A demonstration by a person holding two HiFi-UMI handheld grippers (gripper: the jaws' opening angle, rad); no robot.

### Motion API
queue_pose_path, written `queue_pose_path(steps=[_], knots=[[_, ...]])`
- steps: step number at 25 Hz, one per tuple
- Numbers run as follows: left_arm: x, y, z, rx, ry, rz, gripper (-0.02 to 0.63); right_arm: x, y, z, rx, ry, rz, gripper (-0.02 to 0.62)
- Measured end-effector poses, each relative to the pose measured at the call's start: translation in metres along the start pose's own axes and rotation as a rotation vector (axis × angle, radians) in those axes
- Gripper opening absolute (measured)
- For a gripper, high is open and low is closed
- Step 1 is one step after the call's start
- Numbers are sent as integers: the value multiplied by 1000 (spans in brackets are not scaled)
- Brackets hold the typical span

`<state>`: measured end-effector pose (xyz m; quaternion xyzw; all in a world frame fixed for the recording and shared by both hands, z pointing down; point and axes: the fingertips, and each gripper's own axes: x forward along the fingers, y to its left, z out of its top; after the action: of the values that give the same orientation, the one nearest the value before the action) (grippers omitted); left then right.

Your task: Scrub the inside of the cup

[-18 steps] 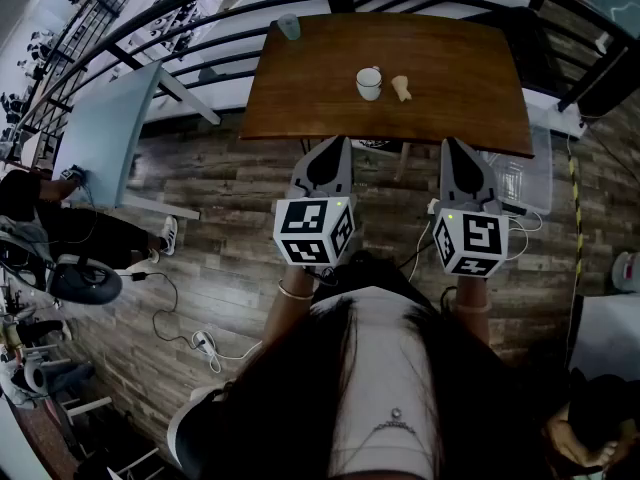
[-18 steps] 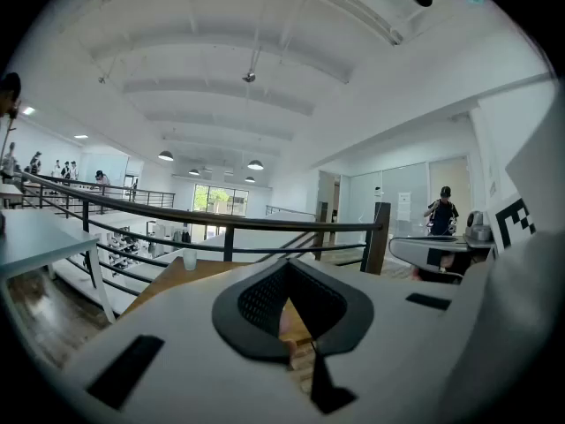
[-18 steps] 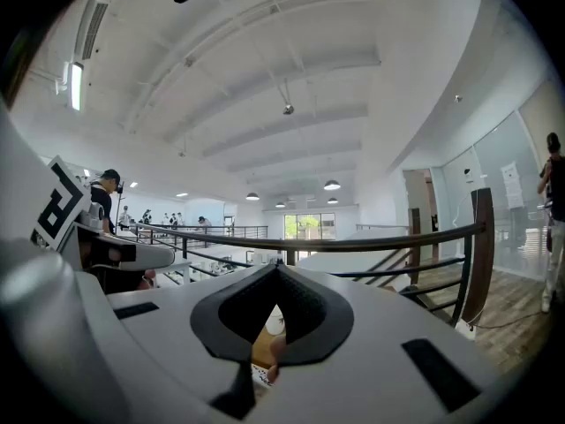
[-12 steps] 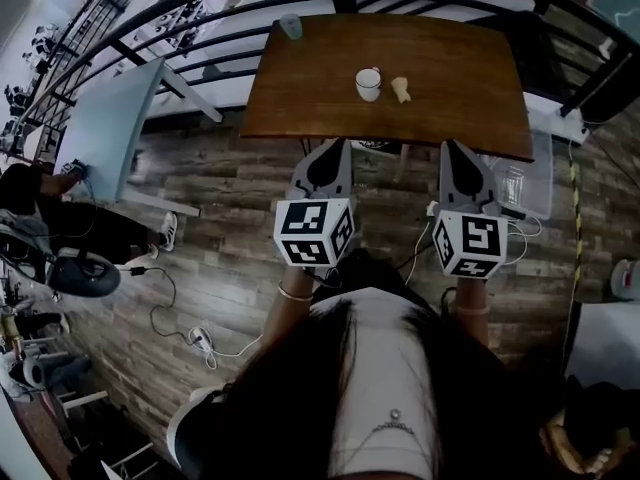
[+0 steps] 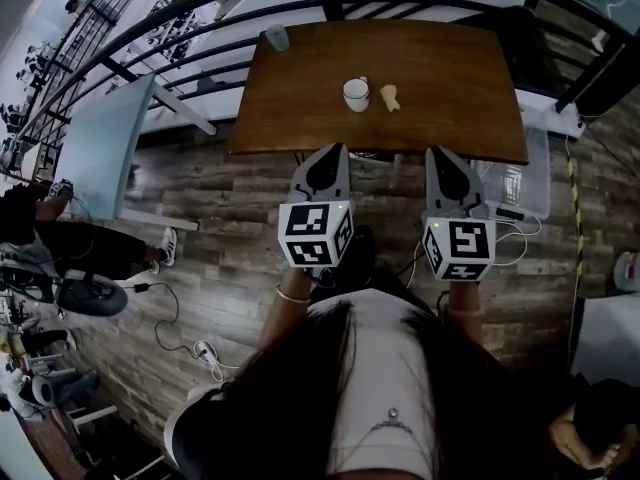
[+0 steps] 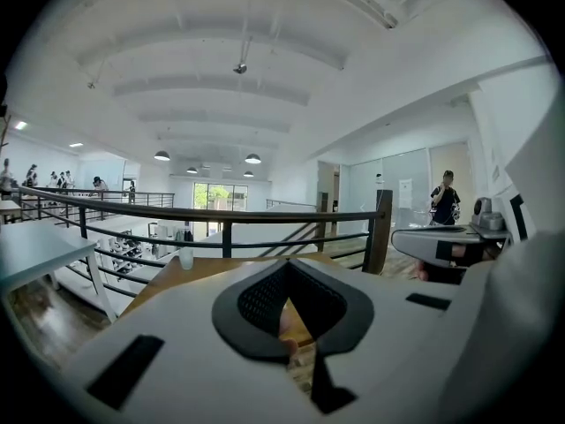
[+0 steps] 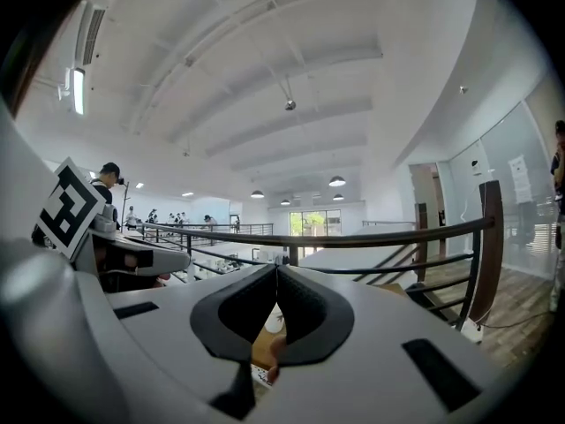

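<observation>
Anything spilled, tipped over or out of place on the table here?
Nothing stands out. The white cup stands upright on the table, a small beige thing sits right of it, a pale glass stands at the far left corner; no spill. The left tongs and right tongs are shut, empty, short of the table.

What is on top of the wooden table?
A white cup, a small pale object beside it, a tumbler at the far-left corner. The cup's inside is too small to make out.

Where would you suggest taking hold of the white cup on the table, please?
Probably across its body, from the near left side: the white cup stands upright with its mouth free, and the small beige thing lies close on its right.
</observation>
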<state>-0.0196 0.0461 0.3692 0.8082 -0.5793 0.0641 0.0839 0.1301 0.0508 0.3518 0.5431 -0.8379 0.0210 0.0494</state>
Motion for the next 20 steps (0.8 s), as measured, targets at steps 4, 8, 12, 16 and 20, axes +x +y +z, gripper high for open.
queue_pose_path(steps=[4,8,12,16,20], knots=[[23,7,0,-5,1,-16,9,17,-8,-5,5,22,-13,35],[52,24,-3,2,13,-17,9,46,-16,-10,-5,51,-25,37],[82,50,-11,4,39,-14,9,84,-14,-19,-25,87,-24,37],[108,77,-15,3,56,-23,9,123,-9,-24,-54,128,-38,37],[133,98,-18,10,78,-41,9,157,-3,-29,-78,170,-47,37]])
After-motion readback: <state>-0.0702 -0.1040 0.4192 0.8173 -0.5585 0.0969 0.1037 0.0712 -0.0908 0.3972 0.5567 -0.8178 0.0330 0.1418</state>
